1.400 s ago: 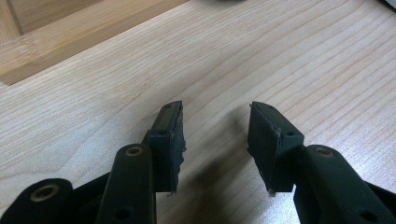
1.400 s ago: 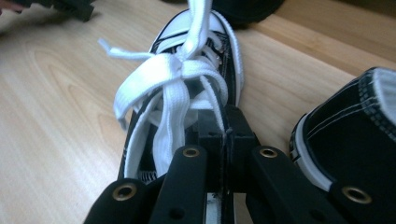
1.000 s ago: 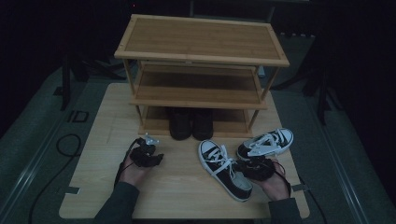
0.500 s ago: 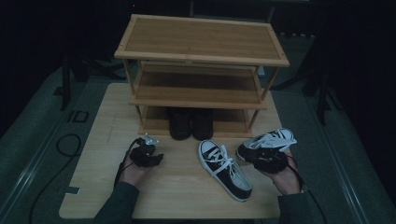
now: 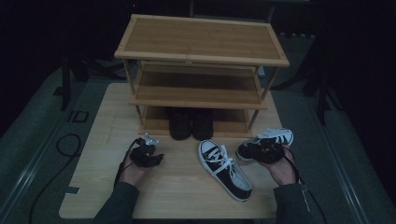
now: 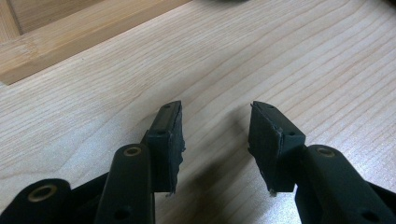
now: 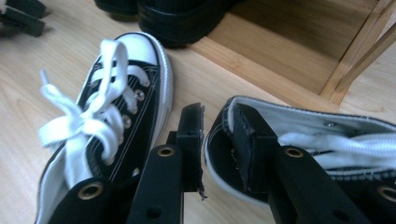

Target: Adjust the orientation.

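A black sneaker with white laces [image 5: 275, 136] is at the right of the table, beside the rack's right leg. My right gripper [image 5: 266, 151] is shut on its heel. In the right gripper view [image 7: 217, 112] one pad is outside the heel wall and the other inside the shoe [image 7: 327, 135]; the jaws have just been closing on that wall. Its mate [image 5: 224, 170] lies flat mid-table, toe toward the rack, and appears again [image 7: 116, 107] left of the jaws. My left gripper [image 5: 152, 156] rests on the table at the left, open [image 6: 217, 109], with bare wood between its pads.
A three-tier wooden shoe rack [image 5: 201, 39] stands at the back of the table [image 5: 107, 112]. A pair of black boots [image 5: 189, 123] sits on its bottom shelf, close behind the sneakers [image 7: 177, 14]. The rack's base board [image 6: 70, 37] lies just ahead of the left jaws.
My right hand has moved a little toward the rack and up, carrying the sneaker by its heel. The left hand and the flat sneaker have stayed put.
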A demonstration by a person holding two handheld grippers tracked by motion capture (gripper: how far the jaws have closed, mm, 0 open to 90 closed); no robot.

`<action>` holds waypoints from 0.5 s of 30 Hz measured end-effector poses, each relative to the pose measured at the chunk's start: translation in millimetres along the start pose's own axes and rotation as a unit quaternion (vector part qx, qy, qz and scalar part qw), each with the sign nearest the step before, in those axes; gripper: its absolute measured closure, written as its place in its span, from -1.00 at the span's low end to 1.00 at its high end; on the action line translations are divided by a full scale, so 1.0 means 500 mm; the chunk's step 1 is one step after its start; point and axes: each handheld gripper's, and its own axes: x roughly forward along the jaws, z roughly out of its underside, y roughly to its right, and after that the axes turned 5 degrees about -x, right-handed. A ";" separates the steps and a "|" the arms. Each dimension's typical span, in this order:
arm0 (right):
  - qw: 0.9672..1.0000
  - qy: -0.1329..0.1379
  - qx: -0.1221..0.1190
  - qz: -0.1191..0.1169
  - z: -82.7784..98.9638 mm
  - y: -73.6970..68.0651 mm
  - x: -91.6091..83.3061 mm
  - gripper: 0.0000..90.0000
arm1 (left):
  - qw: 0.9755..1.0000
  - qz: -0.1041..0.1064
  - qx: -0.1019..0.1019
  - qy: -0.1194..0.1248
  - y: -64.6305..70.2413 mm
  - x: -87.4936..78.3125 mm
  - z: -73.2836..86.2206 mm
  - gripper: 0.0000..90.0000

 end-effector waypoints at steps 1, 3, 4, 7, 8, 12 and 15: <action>1.000 -0.001 0.001 0.000 -0.002 0.002 0.004 0.62 | 1.000 0.000 -0.001 0.001 0.000 0.000 0.000 0.22; 1.000 -0.002 0.005 0.002 -0.006 0.006 0.011 0.63 | 1.000 0.000 -0.001 0.001 0.000 0.000 0.000 0.22; 1.000 -0.005 0.007 0.005 -0.008 0.009 0.014 0.63 | 1.000 0.001 -0.001 0.001 0.000 0.000 0.000 0.23; 1.000 -0.014 0.013 0.010 -0.009 0.016 0.026 0.63 | 1.000 0.001 -0.002 0.001 0.000 0.000 0.000 0.22; 1.000 -0.017 0.013 0.008 -0.009 0.018 0.031 0.62 | 1.000 0.001 -0.002 0.002 -0.001 0.001 0.000 0.22; 1.000 -0.025 0.014 -0.002 -0.006 0.019 0.045 0.66 | 1.000 0.002 -0.002 0.002 0.000 0.001 0.000 0.22; 1.000 -0.022 0.009 -0.002 -0.006 0.017 0.040 0.75 | 1.000 0.002 -0.001 0.002 0.000 0.001 0.000 0.22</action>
